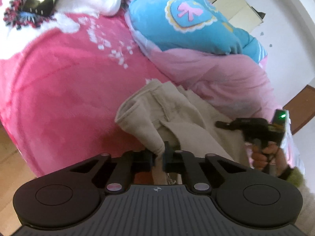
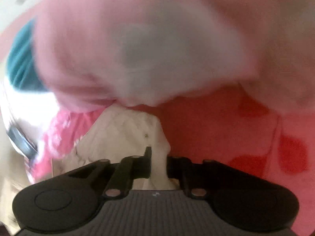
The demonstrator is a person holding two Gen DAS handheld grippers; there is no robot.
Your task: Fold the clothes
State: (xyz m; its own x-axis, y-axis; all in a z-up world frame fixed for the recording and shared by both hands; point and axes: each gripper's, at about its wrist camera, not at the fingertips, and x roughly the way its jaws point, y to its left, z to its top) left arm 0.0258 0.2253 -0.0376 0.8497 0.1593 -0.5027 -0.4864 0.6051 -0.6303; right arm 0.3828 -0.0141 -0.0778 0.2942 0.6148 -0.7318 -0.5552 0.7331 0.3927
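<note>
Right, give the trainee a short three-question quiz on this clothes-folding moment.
1. True or false: the left tongs are shut on the beige garment.
2. What colour is the blanket under the garment? A) deep pink B) green C) grey
3. Fill in: in the right wrist view, the right tongs pinch a fold of ____ cloth.

Key: 1 true; 2 A; 3 beige.

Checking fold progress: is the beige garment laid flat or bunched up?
Bunched: the beige garment lies in folds on the pink blanket, and both grippers' fingers pinch it.
</note>
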